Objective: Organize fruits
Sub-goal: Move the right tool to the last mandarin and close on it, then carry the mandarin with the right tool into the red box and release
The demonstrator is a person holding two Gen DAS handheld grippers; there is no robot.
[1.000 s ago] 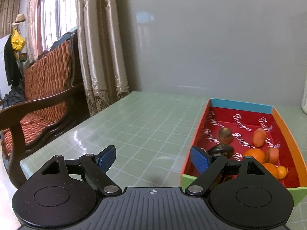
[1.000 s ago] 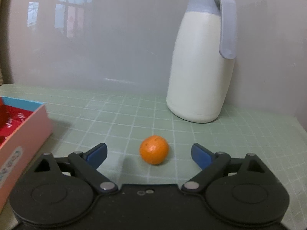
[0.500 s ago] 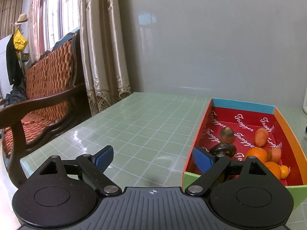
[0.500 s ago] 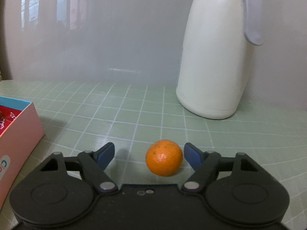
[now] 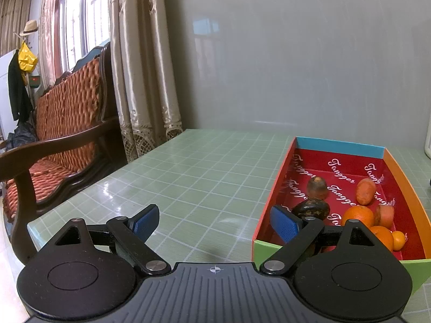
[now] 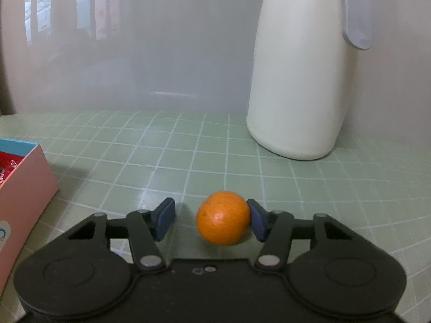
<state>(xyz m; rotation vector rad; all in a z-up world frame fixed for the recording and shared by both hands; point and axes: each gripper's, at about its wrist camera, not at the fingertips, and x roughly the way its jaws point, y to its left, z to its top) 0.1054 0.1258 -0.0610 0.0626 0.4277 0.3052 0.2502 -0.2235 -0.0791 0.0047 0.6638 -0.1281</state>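
A small orange (image 6: 223, 217) lies on the green gridded table between the jaws of my right gripper (image 6: 211, 219), which are closing. The right pad touches the orange's side, while a gap still separates the left pad from it. In the left wrist view a red-lined box (image 5: 404, 180) holds several oranges (image 5: 357, 216) and two dark brown fruits (image 5: 311, 208). My left gripper (image 5: 215, 223) stands open near the box's front left corner with nothing between its pads; its right pad overlaps the box's near edge in the view.
A tall white thermos jug (image 6: 301, 75) with a grey handle stands behind the orange at the right. The box's pink outer wall (image 6: 21, 188) is at the left of the right wrist view. A wooden cushioned bench (image 5: 62, 134) and curtains flank the table's left edge.
My right gripper's jaws have narrowed around the orange, which now sits closer and lower in the view. The left gripper has stayed in place.
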